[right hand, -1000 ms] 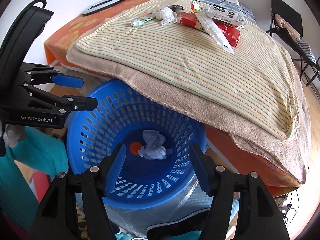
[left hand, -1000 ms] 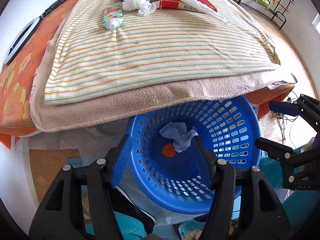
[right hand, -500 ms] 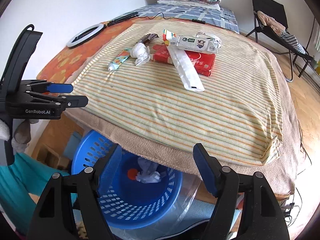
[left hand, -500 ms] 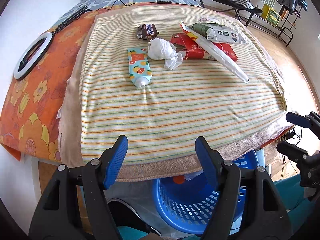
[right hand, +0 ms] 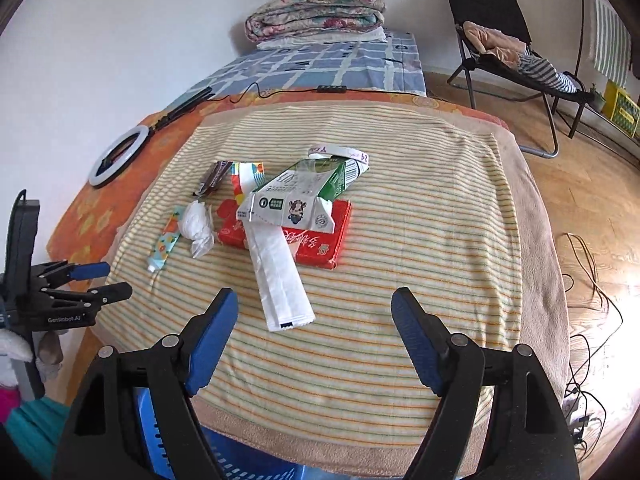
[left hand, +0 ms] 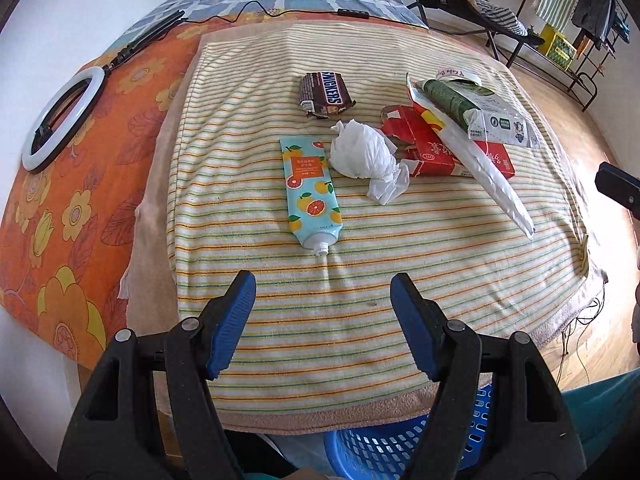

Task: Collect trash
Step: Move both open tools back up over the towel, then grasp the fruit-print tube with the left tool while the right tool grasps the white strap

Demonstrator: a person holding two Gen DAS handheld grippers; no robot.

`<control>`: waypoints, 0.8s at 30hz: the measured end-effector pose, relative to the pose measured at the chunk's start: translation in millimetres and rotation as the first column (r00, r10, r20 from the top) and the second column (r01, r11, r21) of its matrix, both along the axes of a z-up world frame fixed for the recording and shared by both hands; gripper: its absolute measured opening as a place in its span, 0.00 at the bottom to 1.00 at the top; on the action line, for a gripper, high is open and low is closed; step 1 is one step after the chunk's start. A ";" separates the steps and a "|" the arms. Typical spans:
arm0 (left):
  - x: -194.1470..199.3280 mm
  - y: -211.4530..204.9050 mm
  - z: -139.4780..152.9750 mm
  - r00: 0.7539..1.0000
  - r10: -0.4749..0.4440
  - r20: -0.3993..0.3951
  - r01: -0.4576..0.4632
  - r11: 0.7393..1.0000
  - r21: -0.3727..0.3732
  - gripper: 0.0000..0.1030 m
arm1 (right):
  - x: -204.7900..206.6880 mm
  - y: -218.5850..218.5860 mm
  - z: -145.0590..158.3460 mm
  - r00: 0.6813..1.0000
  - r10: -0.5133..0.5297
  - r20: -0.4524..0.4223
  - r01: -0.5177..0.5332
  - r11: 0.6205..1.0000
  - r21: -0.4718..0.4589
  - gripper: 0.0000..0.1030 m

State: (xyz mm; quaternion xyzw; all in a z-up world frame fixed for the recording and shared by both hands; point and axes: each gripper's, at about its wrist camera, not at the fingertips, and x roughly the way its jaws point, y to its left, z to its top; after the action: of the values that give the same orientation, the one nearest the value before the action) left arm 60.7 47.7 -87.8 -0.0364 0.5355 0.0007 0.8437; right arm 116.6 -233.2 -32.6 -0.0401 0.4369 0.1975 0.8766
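Note:
Trash lies on the striped towel (left hand: 320,312) on the bed: a fruit-print tube (left hand: 310,194), a crumpled white tissue (left hand: 364,156), a Snickers wrapper (left hand: 325,94), a red carton (left hand: 432,148), a long white wrapper (left hand: 484,172) and a green-and-white milk carton (right hand: 304,196). My left gripper (left hand: 323,288) is open and empty, just short of the tube's nozzle. My right gripper (right hand: 314,304) is open and empty, near the end of the white wrapper (right hand: 280,280). The blue basket (left hand: 384,444) sits below the bed's near edge.
A white ring light (left hand: 60,120) with its cable lies on the orange flowered sheet at the left. Folded blankets (right hand: 316,12) sit at the far end of the bed. A black folding chair (right hand: 516,52) stands on the wooden floor at the right.
Both grippers have risen from over the blue basket and moved forward over the bed. The trash on the towel now lies straight ahead; the basket has dropped to the bottom edge.

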 end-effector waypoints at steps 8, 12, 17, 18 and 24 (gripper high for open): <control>29.0 3.1 -10.7 1.000 -0.002 -0.021 0.002 1.000 0.004 0.70 | 63.0 13.4 0.9 0.999 0.045 0.030 -0.043 0.998 -0.052 0.77; 43.5 5.2 -20.8 0.999 -0.001 -0.045 0.001 1.000 0.005 0.70 | 87.5 25.5 -3.5 0.995 0.094 0.019 -0.093 0.993 -0.079 0.77; 57.7 7.2 -37.0 0.997 0.001 -0.077 -0.001 1.000 0.001 0.70 | 113.4 41.8 -13.4 0.991 0.134 0.029 -0.128 0.979 -0.156 0.76; 59.8 6.9 -40.5 0.996 -0.002 -0.084 0.002 1.000 0.000 0.70 | 118.7 45.3 -16.4 0.989 0.144 0.031 -0.136 0.975 -0.174 0.76; 70.5 3.1 -47.5 0.997 -0.026 -0.078 0.028 0.999 0.028 0.68 | 147.1 61.3 -34.6 0.979 0.204 0.014 -0.197 0.958 -0.208 0.76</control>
State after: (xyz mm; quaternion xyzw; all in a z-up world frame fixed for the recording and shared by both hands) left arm 131.3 50.9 -135.3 -0.0169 0.5681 -0.0017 0.8228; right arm 263.8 -172.0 -67.2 -0.1782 0.4331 0.2382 0.8508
